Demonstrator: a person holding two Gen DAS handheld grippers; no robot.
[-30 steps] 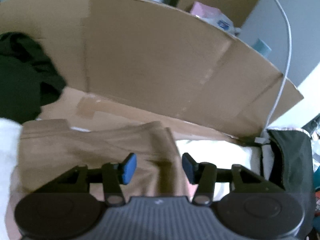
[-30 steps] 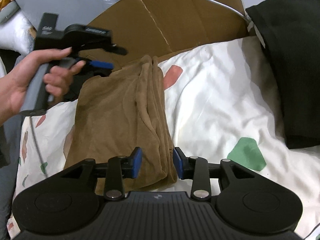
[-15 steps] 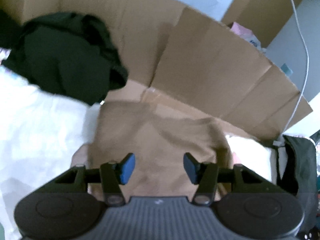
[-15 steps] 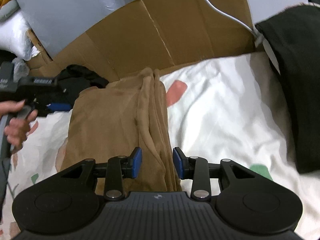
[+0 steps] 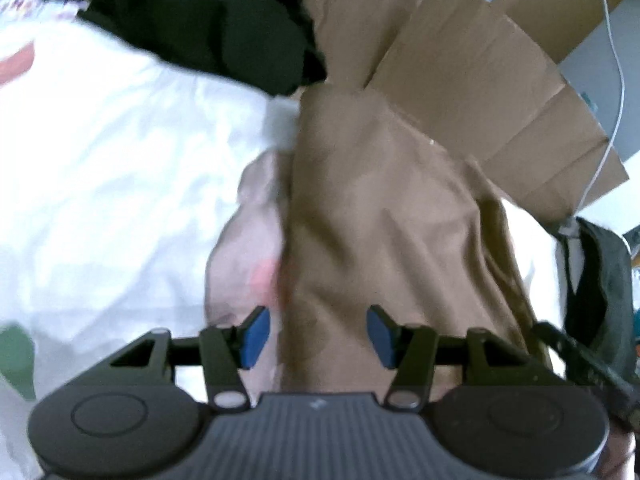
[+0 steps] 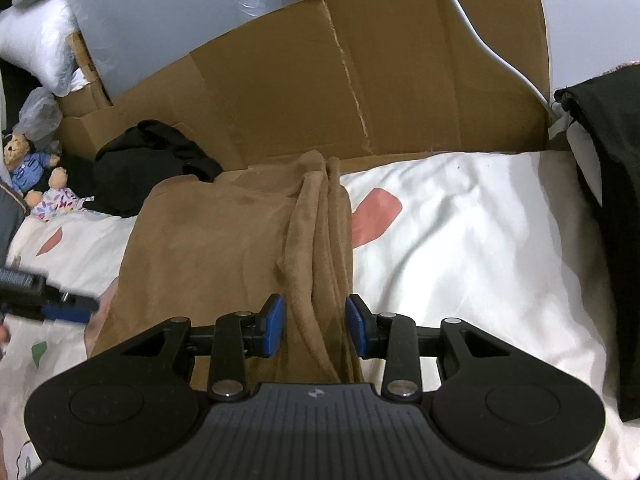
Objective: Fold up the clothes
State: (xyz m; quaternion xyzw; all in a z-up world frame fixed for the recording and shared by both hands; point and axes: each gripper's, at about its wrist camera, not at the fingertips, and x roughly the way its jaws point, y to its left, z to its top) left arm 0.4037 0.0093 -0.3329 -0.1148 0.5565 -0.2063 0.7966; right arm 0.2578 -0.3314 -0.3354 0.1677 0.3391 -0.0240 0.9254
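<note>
A brown garment [image 6: 216,248] lies folded on the white patterned bed sheet [image 6: 460,240], its stacked edges [image 6: 320,232] bunched along its right side. My right gripper [image 6: 315,326] hovers over that bunched edge near the garment's close end. Its jaws are open and the blue pads stand on either side of the folds without pressing them. My left gripper [image 5: 318,336] is open above the garment's [image 5: 380,220] left border, where cloth meets sheet. In the right wrist view the left gripper [image 6: 60,308] shows at the left edge, blurred.
Flattened cardboard [image 6: 360,80] stands behind the bed with a white cable [image 6: 492,48] across it. A crumpled black garment [image 6: 152,164] lies at the brown garment's far left corner. Another dark garment [image 6: 612,200] covers the bed's right side. Stuffed toys [image 6: 28,168] sit far left.
My left gripper has swept from the garment's far end toward its near left edge and dropped a little. My right gripper has crept forward along the bunched folds.
</note>
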